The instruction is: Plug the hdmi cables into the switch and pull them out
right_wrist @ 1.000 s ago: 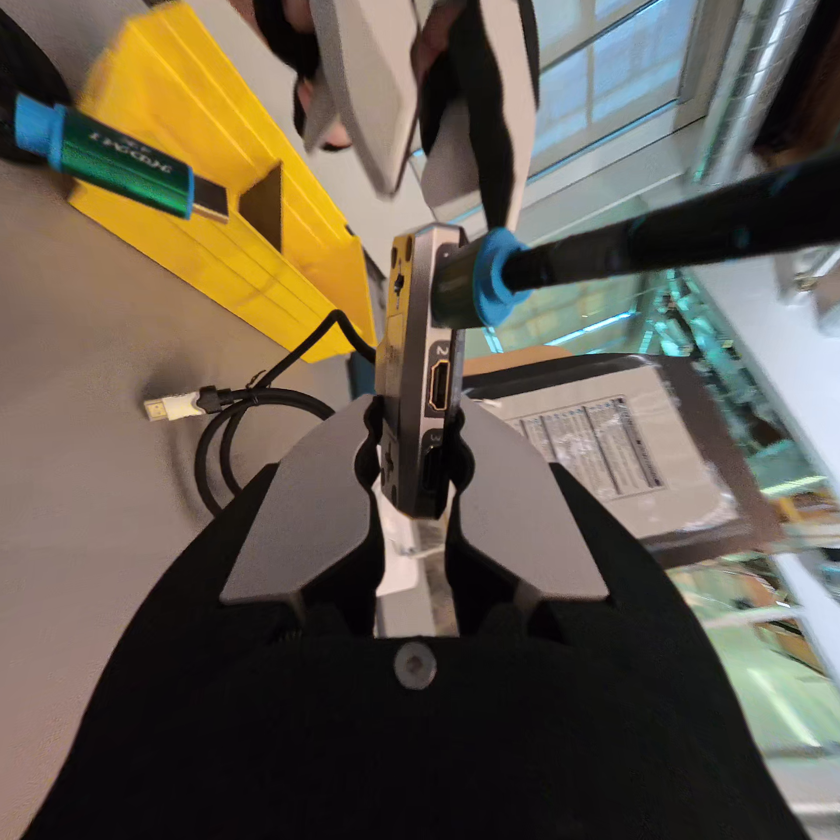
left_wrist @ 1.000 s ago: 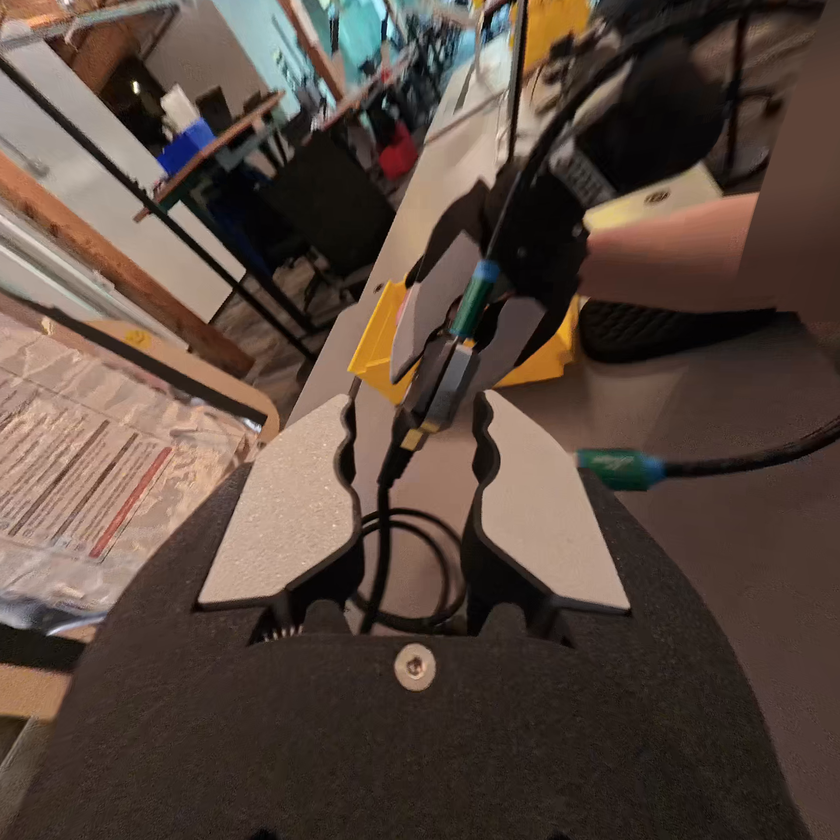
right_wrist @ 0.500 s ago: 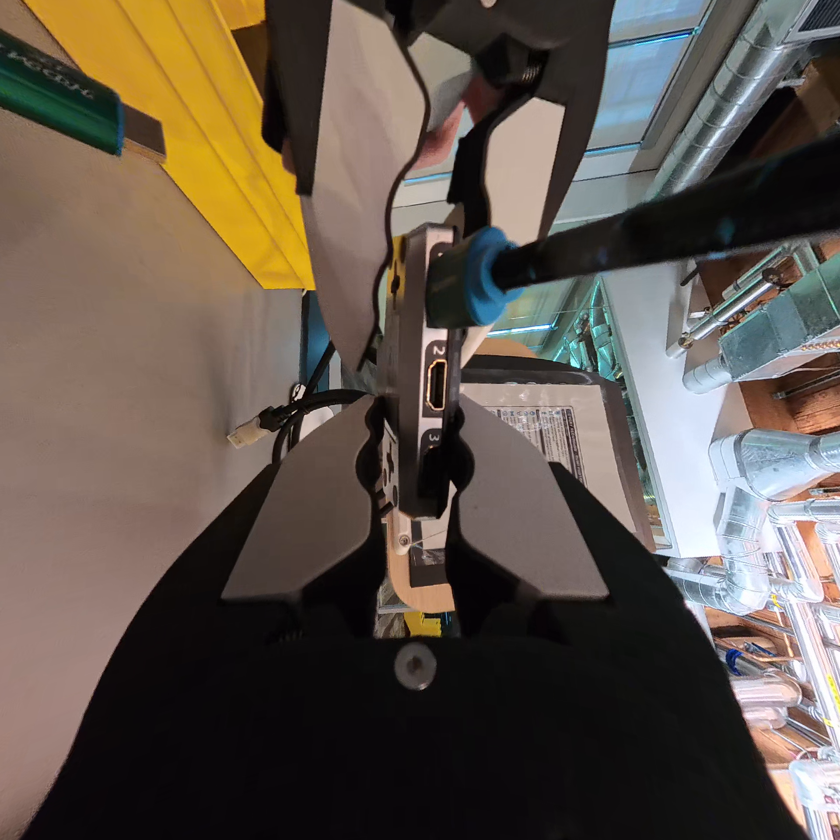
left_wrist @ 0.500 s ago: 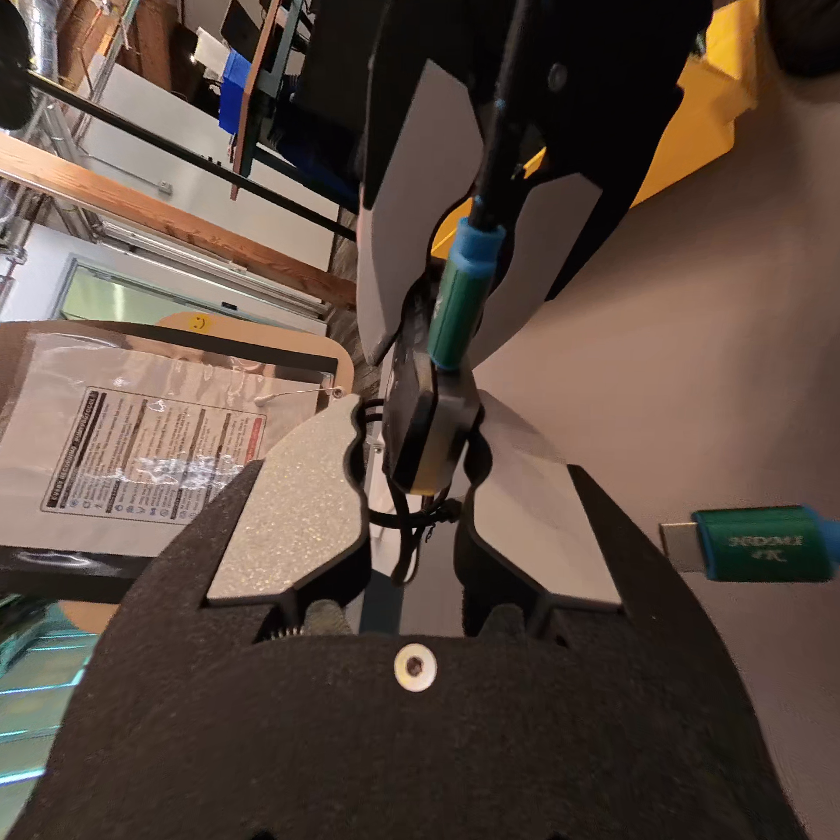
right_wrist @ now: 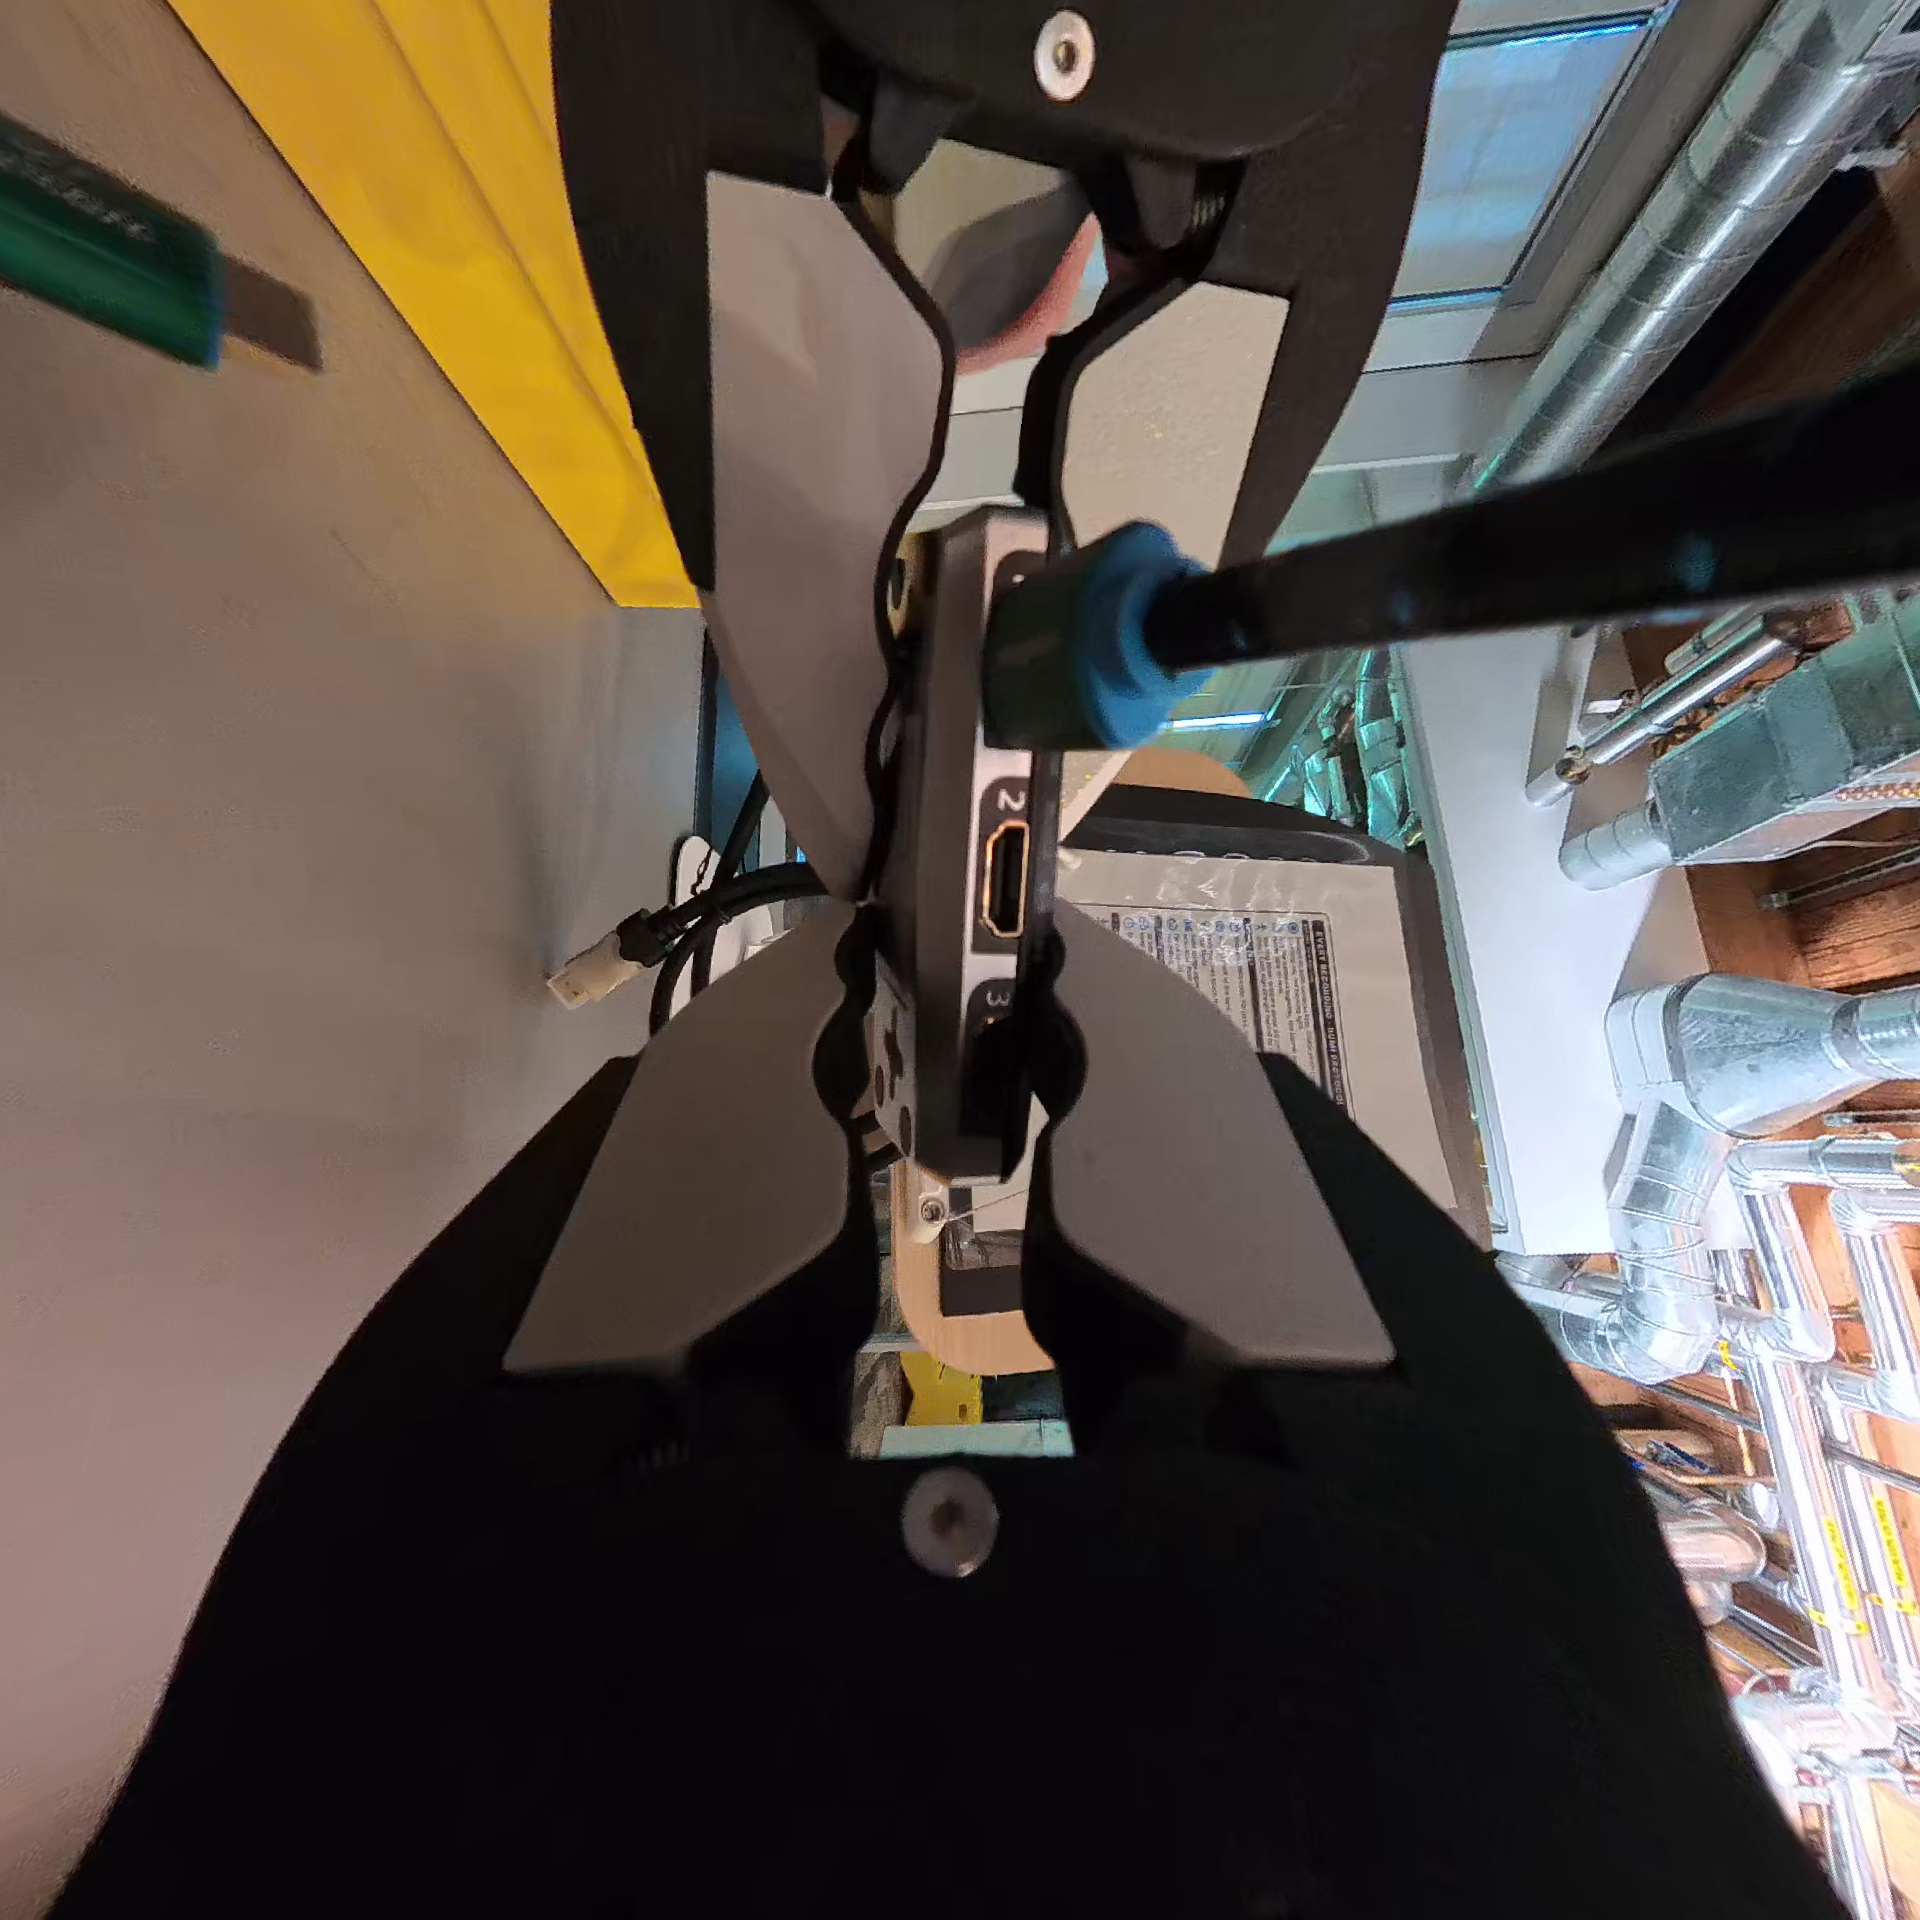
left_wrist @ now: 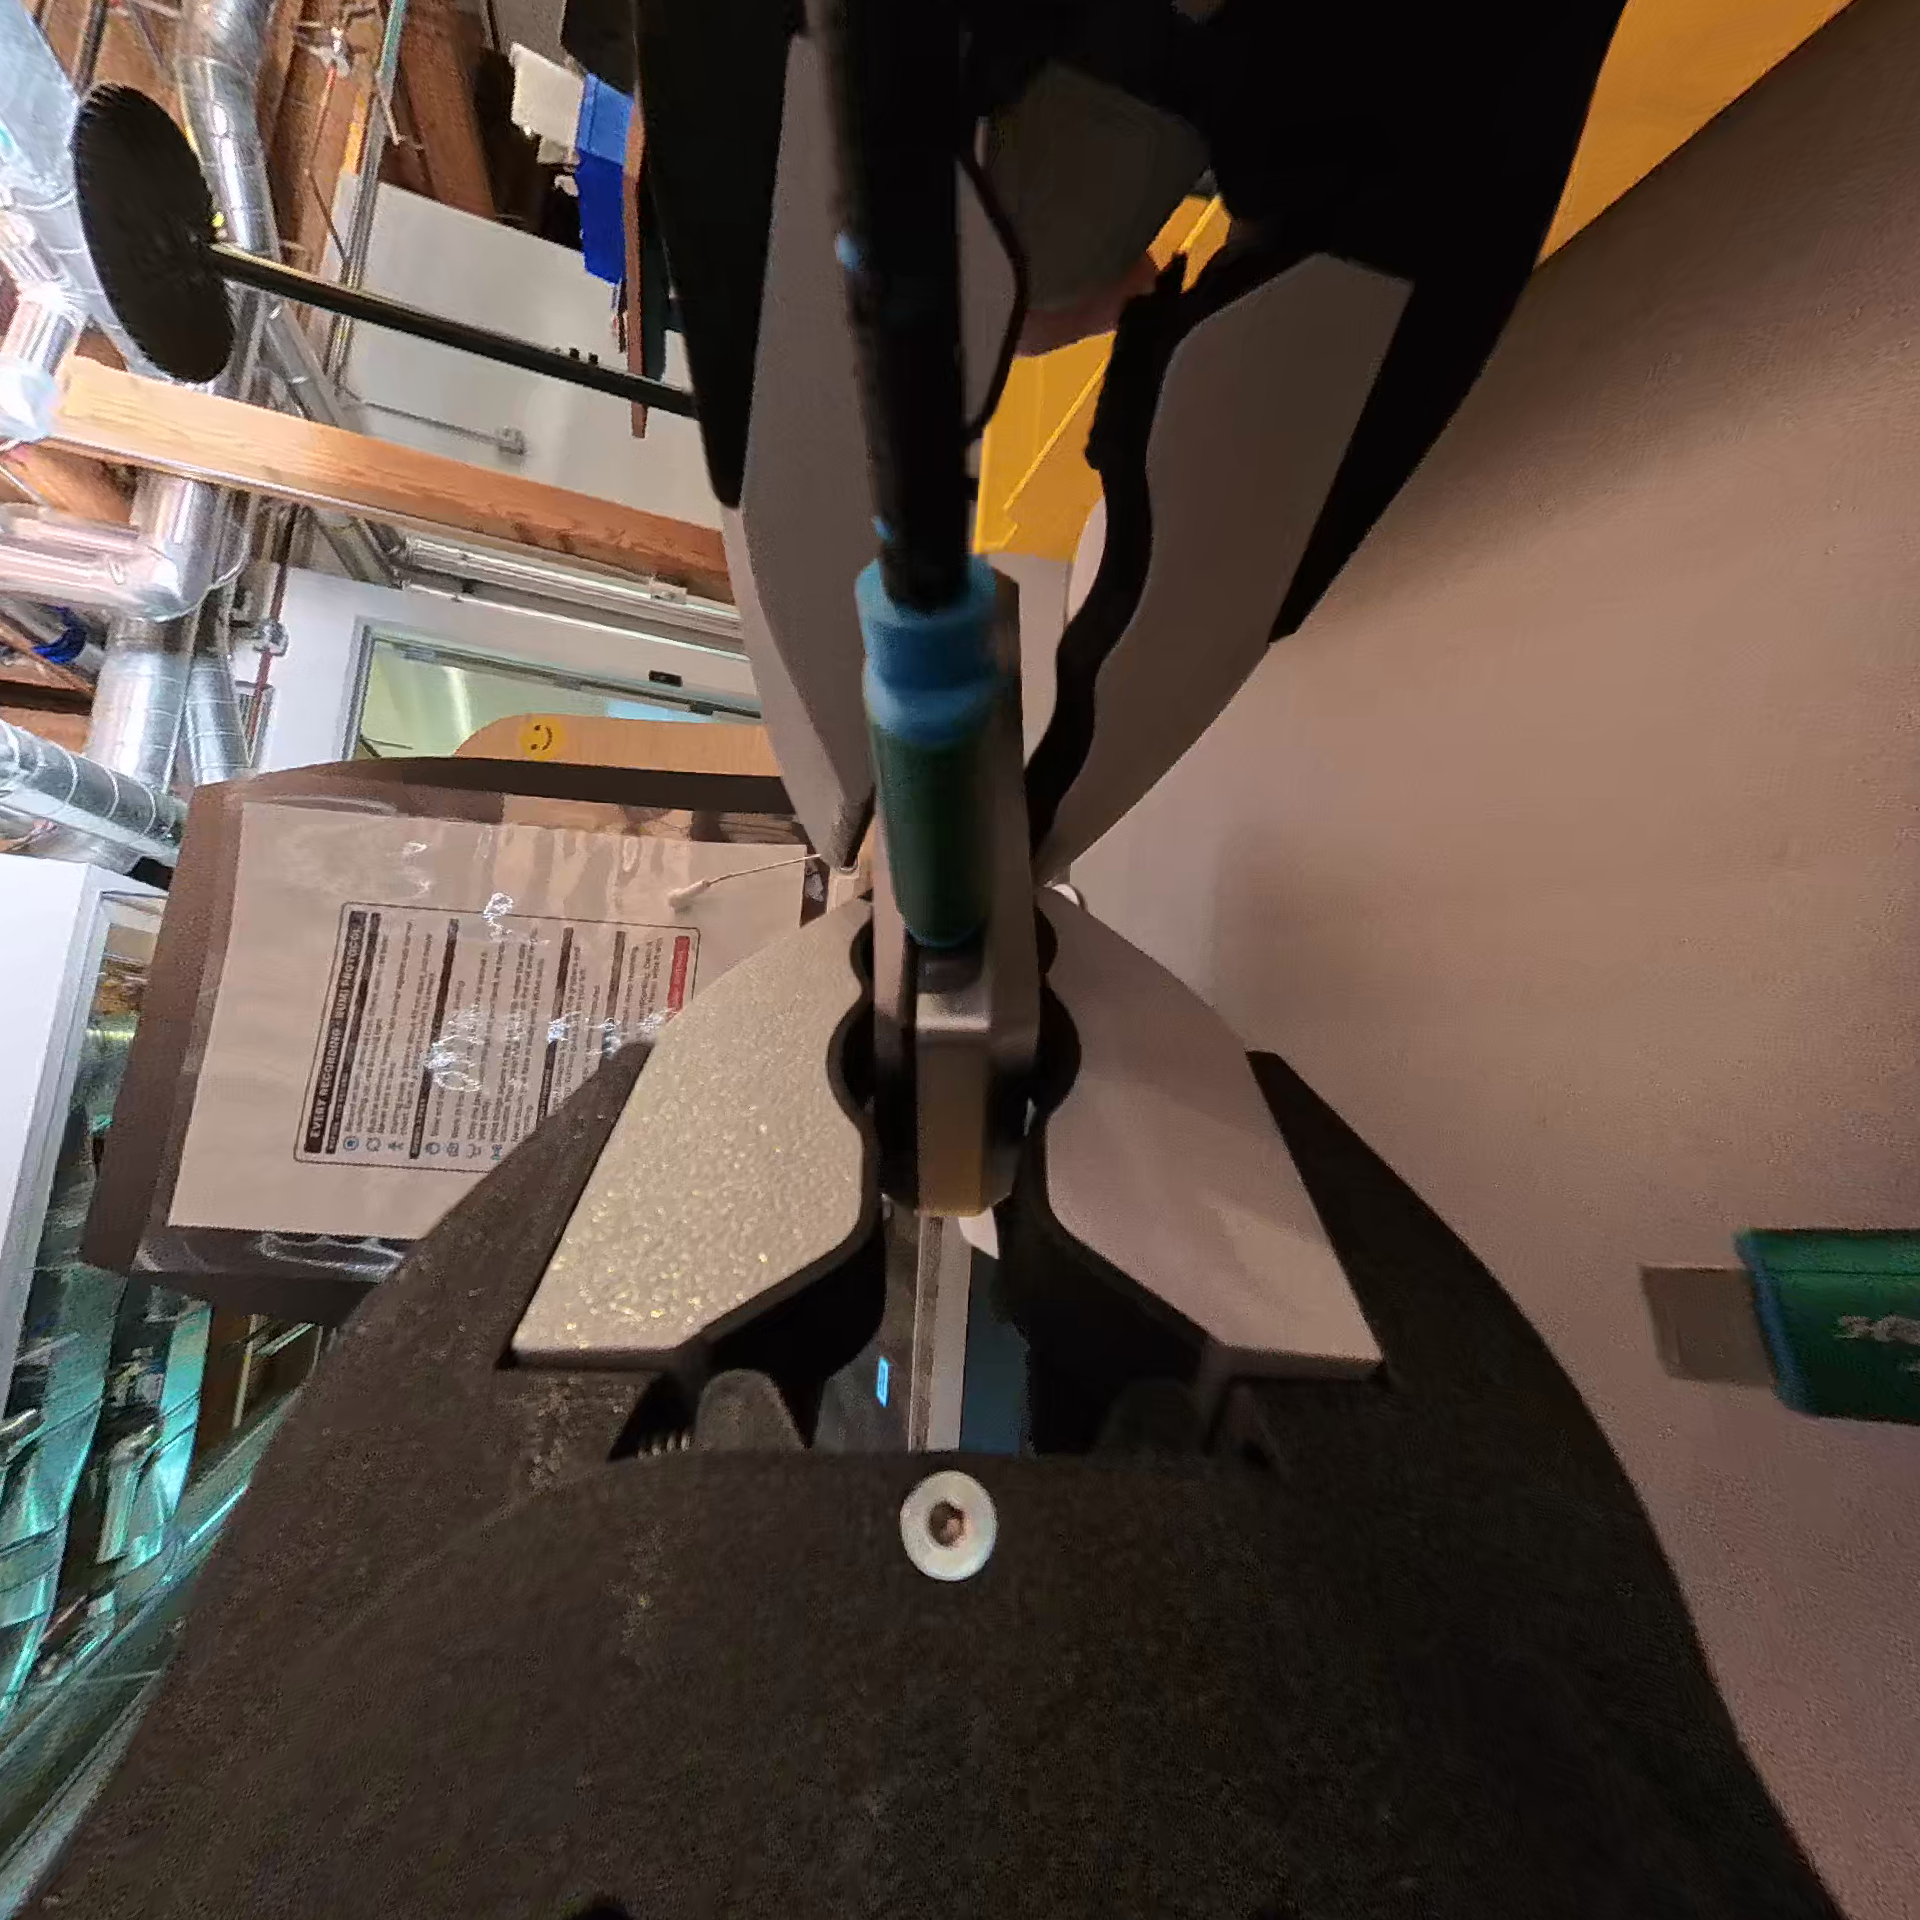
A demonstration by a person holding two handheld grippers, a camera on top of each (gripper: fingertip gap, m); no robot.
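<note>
Between the fingers of the right gripper [right_wrist: 951, 1049] sat the near end of the grey switch [right_wrist: 961, 883], clamped firmly and held clear of the table [right_wrist: 312, 779]. At its far end the left gripper [left_wrist: 951, 1049] was closed on the switch from the opposite side. One green-and-blue HDMI plug [right_wrist: 1081, 649] was seated in the port beside the left gripper. Farther off, a second HDMI plug [right_wrist: 104, 270] lay loose near a yellow bin [right_wrist: 499, 281].

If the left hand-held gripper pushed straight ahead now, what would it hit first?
Probably the right hand-held gripper, whose fingertips face it almost tip to tip. The flat grey metal HDMI switch already sits between the left hand-held gripper's fingers.
</note>
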